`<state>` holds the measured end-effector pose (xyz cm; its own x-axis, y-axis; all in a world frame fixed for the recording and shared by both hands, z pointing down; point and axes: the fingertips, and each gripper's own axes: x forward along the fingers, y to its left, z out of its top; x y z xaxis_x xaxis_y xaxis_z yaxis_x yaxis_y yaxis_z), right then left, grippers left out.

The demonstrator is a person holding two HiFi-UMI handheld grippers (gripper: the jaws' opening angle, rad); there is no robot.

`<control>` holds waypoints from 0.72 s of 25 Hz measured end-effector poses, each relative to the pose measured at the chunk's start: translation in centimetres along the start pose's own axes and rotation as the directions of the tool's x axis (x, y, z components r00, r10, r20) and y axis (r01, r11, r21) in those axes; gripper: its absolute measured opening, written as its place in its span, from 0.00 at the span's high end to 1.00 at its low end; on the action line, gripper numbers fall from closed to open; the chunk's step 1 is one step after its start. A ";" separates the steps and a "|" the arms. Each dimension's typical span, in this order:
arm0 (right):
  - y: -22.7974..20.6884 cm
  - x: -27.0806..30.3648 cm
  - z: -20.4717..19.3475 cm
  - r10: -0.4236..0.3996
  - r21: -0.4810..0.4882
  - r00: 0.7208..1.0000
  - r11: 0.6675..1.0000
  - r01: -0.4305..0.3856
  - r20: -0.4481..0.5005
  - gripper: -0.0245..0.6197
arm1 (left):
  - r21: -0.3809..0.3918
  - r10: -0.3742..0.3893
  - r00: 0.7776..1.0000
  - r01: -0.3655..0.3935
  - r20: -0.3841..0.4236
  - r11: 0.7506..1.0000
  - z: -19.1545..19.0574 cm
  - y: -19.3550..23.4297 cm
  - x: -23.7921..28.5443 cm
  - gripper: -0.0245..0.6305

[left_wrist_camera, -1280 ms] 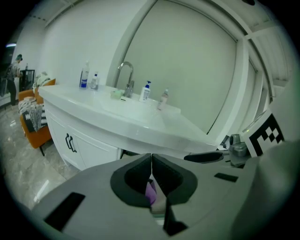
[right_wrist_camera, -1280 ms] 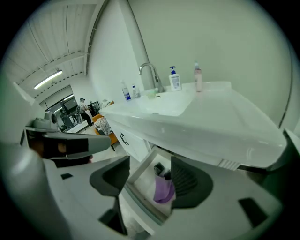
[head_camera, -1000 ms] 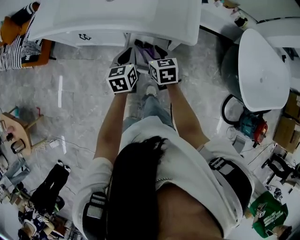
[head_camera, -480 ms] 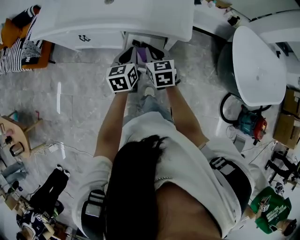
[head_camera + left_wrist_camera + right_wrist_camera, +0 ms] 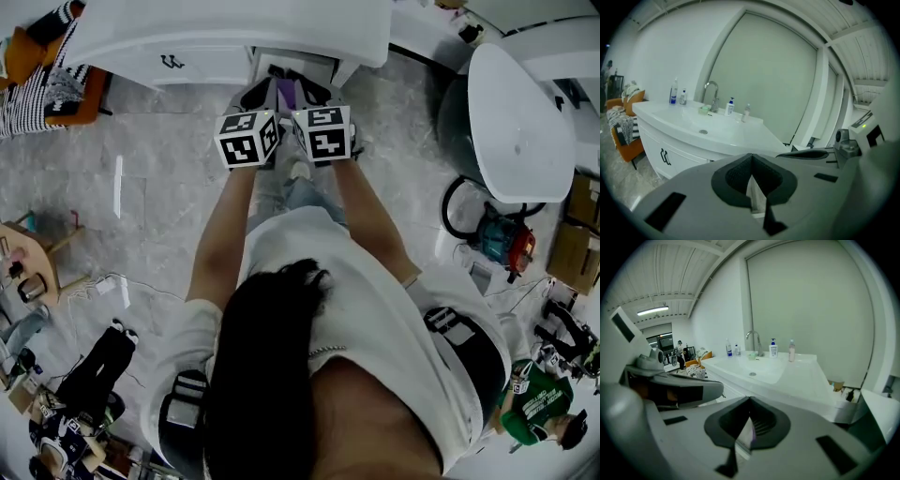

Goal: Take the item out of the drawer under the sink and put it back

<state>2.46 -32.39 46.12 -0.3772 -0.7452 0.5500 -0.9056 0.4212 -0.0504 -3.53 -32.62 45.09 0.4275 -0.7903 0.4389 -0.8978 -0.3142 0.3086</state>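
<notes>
At eleven o'clock of the head view: white vanity [image 5: 234, 37], with the sink [image 5: 710, 127] set in its top and one shut drawer front with a dark handle [image 5: 171, 63] on its left.

Entry 1, twelve o'clock: open drawer [image 5: 298, 58] under the sink, pulled toward you.

Entry 2, left gripper [image 5: 253, 94]: clenched, tips met. A pale sliver shows between the pads (by the look of it, the item's edge).

Entry 3, purple item [image 5: 288, 94]: thin, lilac and white. It spans the gap between your two grippers, just above the drawer mouth and, as I judge, not yet clear of it.

Entry 4, right gripper [image 5: 315, 90]: its jaws have just been closing and now stand together, with a purple-tinged strip nipped between them.

Entry 5, three o'clock: white rounded fixture [image 5: 520, 131], well apart from your hands.

Hazards:
- Both holds sit on a thin edge, so the item may slide out if your hands drift apart or one rises faster than the other.
- The item could snag on the vanity's overhanging rim above the drawer if you lift straight up, so draw it toward you first.
- If you drop it here, it may miss the drawer and land on the floor [image 5: 169, 206].
</notes>
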 end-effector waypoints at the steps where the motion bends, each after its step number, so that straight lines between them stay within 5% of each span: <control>1: 0.1 -0.1 0.1 0.004 0.000 1.000 1.000 -0.004 0.003 0.94 | 0.018 -0.004 1.000 0.004 -0.003 1.000 0.0 -0.1 0.0 0.96; 18: 0.1 0.9 -1.7 0.059 0.018 0.997 0.998 -0.059 -0.054 0.94 | -0.026 0.038 0.999 -0.039 -0.028 0.999 -1.7 0.6 0.9 0.96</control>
<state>2.35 -32.15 47.99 -0.4194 -0.6898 0.5902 -0.8852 0.4549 -0.0973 -3.51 -32.64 47.17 0.3961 -0.7867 0.4736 -0.9105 -0.2697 0.3135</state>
